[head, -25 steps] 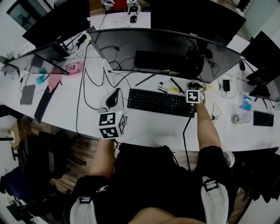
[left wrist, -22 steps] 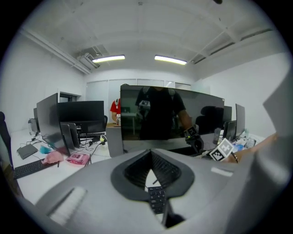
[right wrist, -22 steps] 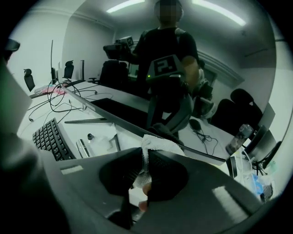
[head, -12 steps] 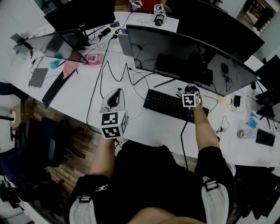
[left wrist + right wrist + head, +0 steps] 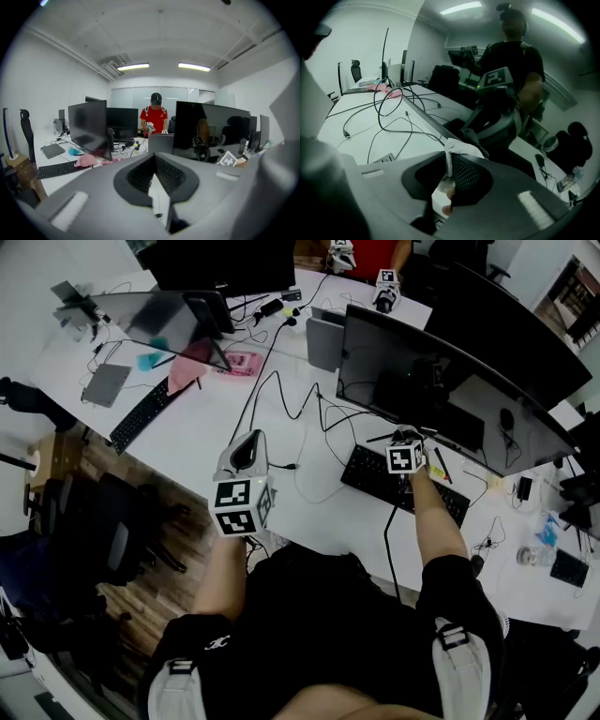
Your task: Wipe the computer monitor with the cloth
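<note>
The wide curved monitor (image 5: pixel 469 390) stands on the white desk (image 5: pixel 309 507) behind a black keyboard (image 5: pixel 403 488). My right gripper (image 5: pixel 403 437) is over the keyboard, right at the screen's lower part. In the right gripper view the right gripper (image 5: pixel 452 159) is shut on a white cloth (image 5: pixel 463 149), with the cloth's tip against the dark screen (image 5: pixel 506 93), which mirrors the person. My left gripper (image 5: pixel 247 448) hovers over the desk's near edge, left of the keyboard and away from the monitor. The left gripper (image 5: pixel 153 157) has its jaws together with nothing between them.
Loose black cables (image 5: pixel 300 409) loop over the desk between the grippers. To the left are a second monitor (image 5: pixel 159 320), another keyboard (image 5: pixel 141 418) and a pink cloth (image 5: pixel 192 371). An office chair (image 5: pixel 112 540) stands beside the desk. A person in red (image 5: pixel 156 119) works opposite.
My right gripper has slid left along the screen's lower part, from the keyboard's right end toward its middle. The head view has swung left. The left gripper has stayed put.
</note>
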`<action>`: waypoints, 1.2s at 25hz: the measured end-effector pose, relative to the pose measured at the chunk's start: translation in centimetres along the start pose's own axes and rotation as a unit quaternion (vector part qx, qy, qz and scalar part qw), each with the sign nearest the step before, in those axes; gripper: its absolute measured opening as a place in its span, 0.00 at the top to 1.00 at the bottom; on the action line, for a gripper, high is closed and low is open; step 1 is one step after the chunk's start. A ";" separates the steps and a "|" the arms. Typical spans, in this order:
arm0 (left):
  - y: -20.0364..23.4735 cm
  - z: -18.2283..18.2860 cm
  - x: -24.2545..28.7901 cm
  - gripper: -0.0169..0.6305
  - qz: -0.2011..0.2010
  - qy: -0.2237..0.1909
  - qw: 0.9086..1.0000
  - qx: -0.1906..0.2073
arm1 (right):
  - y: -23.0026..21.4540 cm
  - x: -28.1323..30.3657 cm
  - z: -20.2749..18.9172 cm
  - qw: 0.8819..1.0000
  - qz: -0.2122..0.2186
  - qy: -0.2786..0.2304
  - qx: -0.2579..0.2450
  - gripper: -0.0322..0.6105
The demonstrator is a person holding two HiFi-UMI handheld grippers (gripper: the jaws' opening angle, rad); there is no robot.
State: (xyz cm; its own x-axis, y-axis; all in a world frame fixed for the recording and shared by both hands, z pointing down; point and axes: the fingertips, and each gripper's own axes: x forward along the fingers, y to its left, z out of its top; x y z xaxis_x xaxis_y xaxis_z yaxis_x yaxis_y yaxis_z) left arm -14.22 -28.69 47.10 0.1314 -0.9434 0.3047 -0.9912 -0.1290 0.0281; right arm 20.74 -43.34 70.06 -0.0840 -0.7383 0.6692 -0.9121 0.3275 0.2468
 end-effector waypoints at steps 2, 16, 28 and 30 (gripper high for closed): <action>1.4 0.0 -0.2 0.89 0.003 -0.002 1.000 0.001 | 1.6 0.5 1.1 1.000 0.003 -0.004 -0.005 0.90; 11.9 1.4 1.2 0.89 -0.002 -0.026 1.000 0.015 | 11.9 4.5 8.5 0.998 -0.011 -0.043 -0.050 0.90; 15.8 2.2 3.0 0.89 -0.032 -0.043 0.999 0.004 | 16.6 2.5 16.9 0.989 -0.027 -0.136 -0.045 0.91; 15.7 2.3 3.3 0.89 -0.039 -0.046 0.998 0.002 | 16.0 1.2 18.7 0.986 -0.039 -0.161 -0.031 0.91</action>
State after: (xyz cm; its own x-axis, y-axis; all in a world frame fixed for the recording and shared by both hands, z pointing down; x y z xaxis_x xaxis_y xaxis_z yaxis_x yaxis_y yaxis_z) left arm -29.33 -34.50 46.37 0.2086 -0.9547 0.2121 -0.9780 -0.2038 0.0444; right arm -1.44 -50.03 61.65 -0.1458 -0.9085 0.3916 -0.8956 0.2894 0.3380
